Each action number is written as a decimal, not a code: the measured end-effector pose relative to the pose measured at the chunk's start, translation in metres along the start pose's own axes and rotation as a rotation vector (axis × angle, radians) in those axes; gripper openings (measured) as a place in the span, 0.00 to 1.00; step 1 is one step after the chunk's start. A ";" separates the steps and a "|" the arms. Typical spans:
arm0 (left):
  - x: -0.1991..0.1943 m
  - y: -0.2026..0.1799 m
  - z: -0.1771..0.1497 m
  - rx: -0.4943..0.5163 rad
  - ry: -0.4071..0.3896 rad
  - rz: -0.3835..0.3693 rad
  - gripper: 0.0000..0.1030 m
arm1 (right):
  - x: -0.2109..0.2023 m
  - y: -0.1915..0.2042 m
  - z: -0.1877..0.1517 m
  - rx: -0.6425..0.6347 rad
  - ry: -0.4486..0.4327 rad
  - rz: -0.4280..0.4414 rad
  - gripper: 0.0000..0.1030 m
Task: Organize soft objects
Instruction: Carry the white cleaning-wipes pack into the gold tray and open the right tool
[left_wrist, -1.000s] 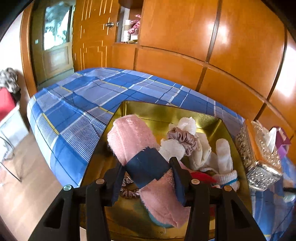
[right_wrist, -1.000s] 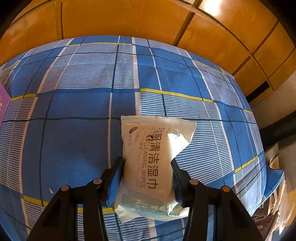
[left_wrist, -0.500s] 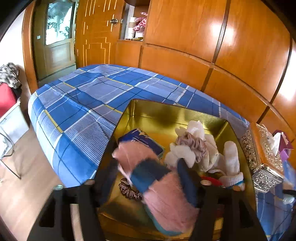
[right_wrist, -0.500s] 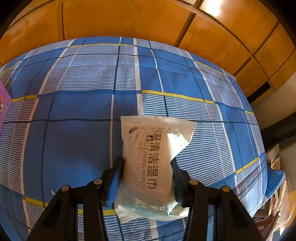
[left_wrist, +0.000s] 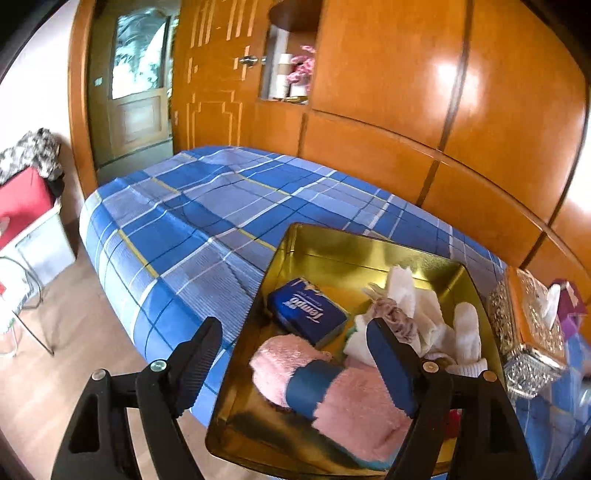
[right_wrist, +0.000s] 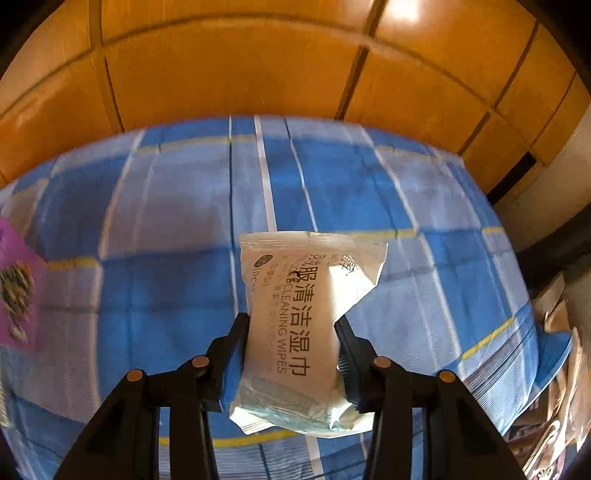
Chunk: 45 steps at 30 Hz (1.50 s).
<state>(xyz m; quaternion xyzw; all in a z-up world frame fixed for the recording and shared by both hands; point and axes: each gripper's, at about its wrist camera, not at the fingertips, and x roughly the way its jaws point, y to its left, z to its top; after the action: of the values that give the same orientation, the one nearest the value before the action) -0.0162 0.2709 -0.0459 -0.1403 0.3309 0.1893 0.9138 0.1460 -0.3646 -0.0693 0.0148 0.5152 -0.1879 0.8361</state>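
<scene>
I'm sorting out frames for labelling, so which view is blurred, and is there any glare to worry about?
Right wrist view: the bedspread is smeared by motion, though the wipes pack stays sharp between the right gripper's fingers. Left wrist view: mostly sharp, with glare on the wooden wall and inside the gold tin.

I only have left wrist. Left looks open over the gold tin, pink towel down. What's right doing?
Observer: The right gripper is shut on a white wipes pack.
Operator: Where's the pack, still on the bed?
Observer: It shows against the blue plaid bedspread; I cannot tell whether it is lifted off it.
Operator: Near the tin?
Observer: No tin in the right wrist view; only a purple packet at its left edge.
</scene>
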 end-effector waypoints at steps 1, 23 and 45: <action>-0.001 -0.003 -0.001 0.010 0.000 -0.008 0.79 | -0.009 0.004 0.010 -0.004 -0.017 0.003 0.43; -0.011 -0.039 -0.011 0.109 0.002 -0.078 0.79 | -0.226 0.268 0.027 -0.578 -0.474 0.404 0.43; -0.009 0.001 0.010 0.011 -0.024 -0.022 0.79 | -0.158 0.449 -0.123 -0.764 0.001 0.695 0.43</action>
<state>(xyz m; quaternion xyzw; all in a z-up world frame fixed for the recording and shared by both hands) -0.0173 0.2736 -0.0327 -0.1366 0.3195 0.1793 0.9204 0.1255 0.1264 -0.0660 -0.1213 0.5122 0.3025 0.7946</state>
